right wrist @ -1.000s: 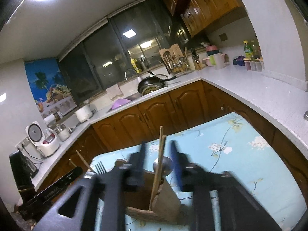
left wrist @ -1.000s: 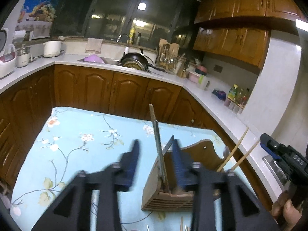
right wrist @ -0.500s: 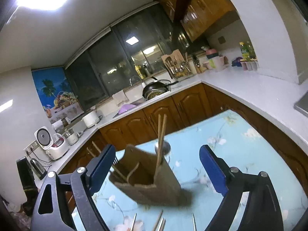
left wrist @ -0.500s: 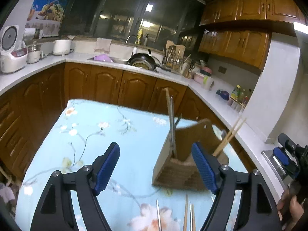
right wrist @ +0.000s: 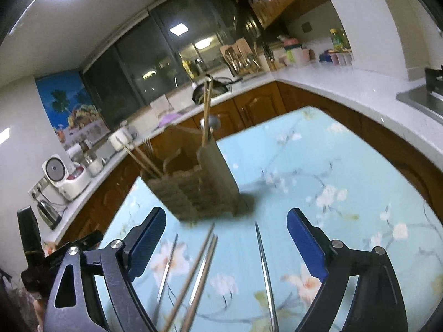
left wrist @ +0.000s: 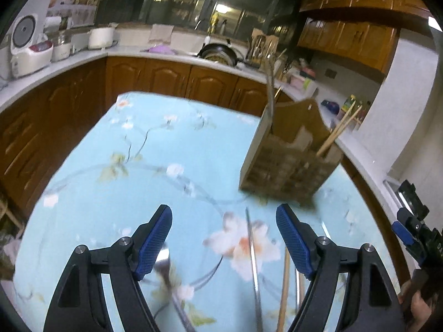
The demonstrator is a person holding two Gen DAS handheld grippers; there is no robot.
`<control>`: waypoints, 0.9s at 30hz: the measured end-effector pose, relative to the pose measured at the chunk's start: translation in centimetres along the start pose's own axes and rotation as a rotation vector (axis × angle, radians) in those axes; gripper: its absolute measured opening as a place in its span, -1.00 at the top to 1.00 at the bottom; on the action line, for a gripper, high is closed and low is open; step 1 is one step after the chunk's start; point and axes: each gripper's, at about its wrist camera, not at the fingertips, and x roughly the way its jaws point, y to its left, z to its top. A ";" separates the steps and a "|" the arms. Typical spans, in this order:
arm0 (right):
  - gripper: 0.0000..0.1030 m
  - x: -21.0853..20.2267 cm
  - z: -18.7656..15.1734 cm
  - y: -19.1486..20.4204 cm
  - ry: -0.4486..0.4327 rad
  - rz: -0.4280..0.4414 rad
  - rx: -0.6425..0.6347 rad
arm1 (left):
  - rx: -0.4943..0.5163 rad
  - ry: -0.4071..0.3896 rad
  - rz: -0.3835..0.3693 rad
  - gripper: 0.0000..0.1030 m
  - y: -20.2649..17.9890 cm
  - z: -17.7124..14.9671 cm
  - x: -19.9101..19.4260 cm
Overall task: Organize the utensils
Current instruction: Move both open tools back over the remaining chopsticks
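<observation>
A wooden utensil holder (left wrist: pixel 290 152) stands on the blue floral tablecloth (left wrist: pixel 155 160), with chopsticks (left wrist: pixel 339 130) and a metal utensil (left wrist: pixel 270 88) standing in it. It also shows in the right wrist view (right wrist: pixel 193 182). My left gripper (left wrist: pixel 224 238) is open and empty, above a metal utensil (left wrist: pixel 253 262) and a wooden chopstick (left wrist: pixel 283 290) lying on the cloth. My right gripper (right wrist: pixel 227 238) is open and empty, above loose chopsticks (right wrist: pixel 196 274) and a thin metal utensil (right wrist: pixel 265 271) lying in front of the holder.
Brown cabinets with a white countertop (left wrist: pixel 177 58) wrap around the table. A rice cooker (left wrist: pixel 25 47), a wok (left wrist: pixel 217 52) and bottles (left wrist: pixel 351 105) stand on the counter. The right gripper shows at the left wrist view's right edge (left wrist: pixel 415 235).
Both grippers opened from nearly shut around the utensils in the holder, and pulled back and down from it. Loose utensils on the cloth have come into view.
</observation>
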 end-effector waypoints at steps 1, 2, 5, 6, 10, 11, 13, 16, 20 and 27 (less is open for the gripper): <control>-0.76 0.0 -0.6 0.0 0.009 -0.004 -0.006 | -0.007 0.013 0.002 -0.50 0.2 -0.5 -0.1; -0.76 0.1 -1.1 0.0 0.019 -0.009 -0.014 | -0.013 0.024 0.003 -0.50 0.3 -0.6 -0.1; -0.76 0.2 -2.8 0.3 0.047 -0.018 -0.037 | -0.022 0.052 0.015 -0.50 0.8 -1.5 -0.1; -0.76 0.4 -3.3 0.4 0.061 -0.017 -0.045 | -0.023 0.060 0.019 -0.50 0.9 -1.7 -0.1; -0.76 1.0 -4.3 0.8 0.089 -0.017 -0.055 | -0.020 0.075 0.027 -0.50 0.8 -2.0 -0.5; -0.76 1.1 -4.5 0.9 0.093 -0.015 -0.056 | -0.018 0.076 0.028 -0.50 0.7 -2.0 -0.6; -0.76 1.3 -4.5 1.1 0.098 -0.012 -0.058 | -0.013 0.080 0.027 -0.50 0.6 -2.0 -0.7; -0.76 1.5 -4.4 1.3 0.099 -0.010 -0.063 | -0.010 0.085 0.026 -0.50 0.6 -2.0 0.0; -0.75 2.0 -4.4 1.4 0.110 -0.014 -0.067 | -0.003 0.104 0.026 -0.50 0.3 -1.9 0.7; -0.29 4.1 -4.1 2.2 0.167 -0.037 -0.101 | 0.032 0.140 0.039 -0.49 -0.6 -1.2 2.5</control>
